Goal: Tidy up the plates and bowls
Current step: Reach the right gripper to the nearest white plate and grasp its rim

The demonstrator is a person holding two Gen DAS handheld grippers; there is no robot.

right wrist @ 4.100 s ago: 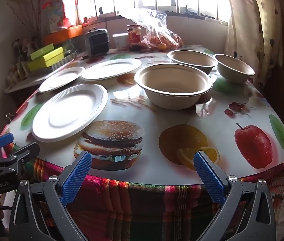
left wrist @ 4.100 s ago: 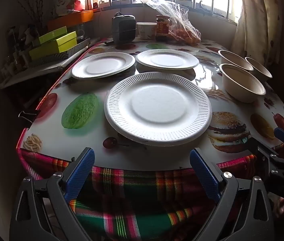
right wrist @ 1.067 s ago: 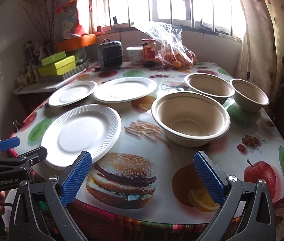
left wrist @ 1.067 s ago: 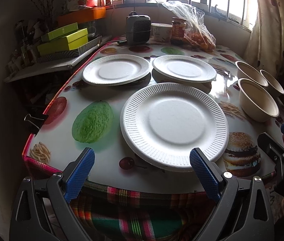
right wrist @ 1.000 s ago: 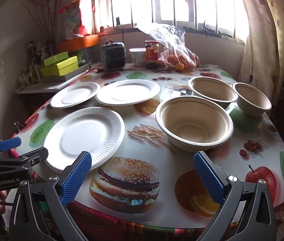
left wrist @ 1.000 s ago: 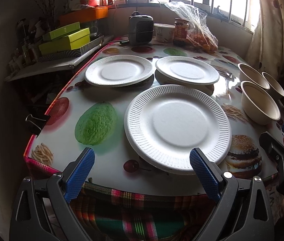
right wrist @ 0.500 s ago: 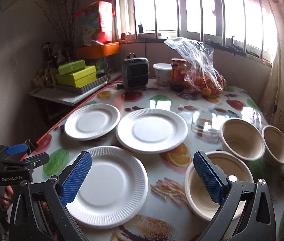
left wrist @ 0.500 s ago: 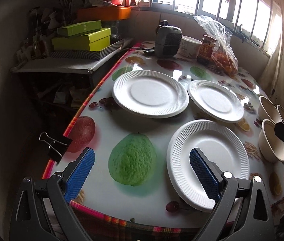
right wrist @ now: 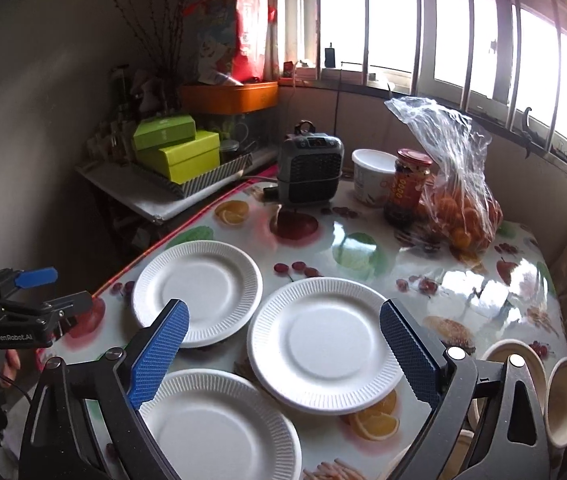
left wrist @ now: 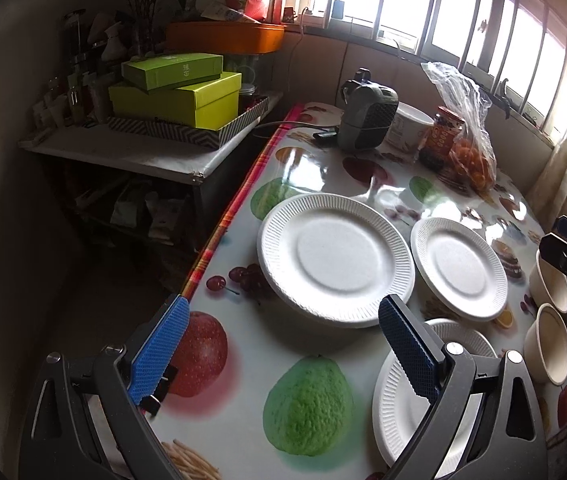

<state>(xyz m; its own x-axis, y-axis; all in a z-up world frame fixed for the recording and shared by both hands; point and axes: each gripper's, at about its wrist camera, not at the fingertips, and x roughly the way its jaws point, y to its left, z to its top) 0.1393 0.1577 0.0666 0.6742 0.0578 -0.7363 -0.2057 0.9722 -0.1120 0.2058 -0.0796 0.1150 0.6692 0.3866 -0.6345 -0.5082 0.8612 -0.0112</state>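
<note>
I am holding both tools above the near end of the bench [left wrist: 243, 364], its plaid-trimmed left edge [left wrist: 227, 216] dropping to a dark gap beside a low side shelf [left wrist: 131, 152]. My left tool [left wrist: 283, 354] is hanging released, nothing between its blue pads, over bare printed oilcloth near the left edge. My right tool [right wrist: 283, 356] is also released; its jaws have just been closing slightly, with nothing between them.

Three white paper plates are lying flat, rims up, round with no long axis: the far-left plate [right wrist: 197, 286] near the left edge, the middle plate [right wrist: 321, 344] just beside it, the near plate [right wrist: 215, 428] at the near edge, partly hidden behind my right tool. Three tan bowls [left wrist: 549, 344] are sitting mouth-up along the right edge.

The far end is crowded by a small grey heater [right wrist: 309, 170], a white tub [right wrist: 373, 176], a jar [right wrist: 411, 186] and a bag of oranges [right wrist: 457, 204]. "GenRobot.AI" is showing on the left tool's body in the right wrist view.
</note>
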